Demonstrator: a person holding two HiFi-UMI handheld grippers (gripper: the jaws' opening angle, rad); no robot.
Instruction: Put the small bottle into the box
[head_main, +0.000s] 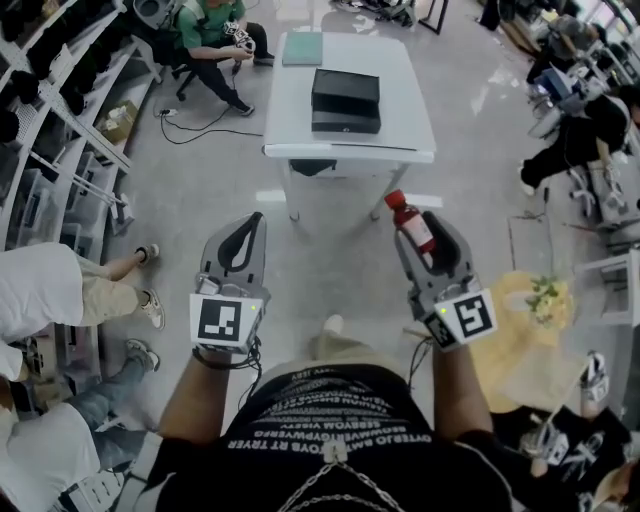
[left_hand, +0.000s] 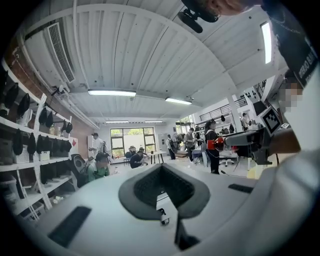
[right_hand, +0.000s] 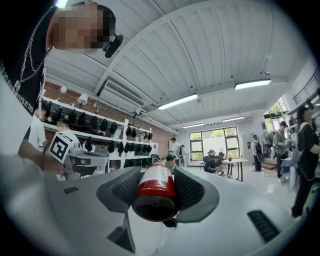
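Note:
The small red bottle (head_main: 411, 222) with a red cap is held in my right gripper (head_main: 420, 232), which is shut on it above the floor, short of the table. In the right gripper view the bottle (right_hand: 156, 192) sits between the two dark pads, its base toward the camera. The black box (head_main: 345, 100) lies closed on the white table (head_main: 400, 140) ahead. My left gripper (head_main: 246, 232) is level with the right one, shut and holding nothing; in the left gripper view its pads (left_hand: 145, 187) meet, and the bottle (left_hand: 215, 144) shows far right.
A green flat item (head_main: 302, 48) lies at the table's far edge. A seated person (head_main: 212, 40) is beyond the table's left corner. Shelving (head_main: 60, 110) lines the left side, where people's legs (head_main: 110, 290) stand. A yellow cloth with flowers (head_main: 535, 300) lies at right.

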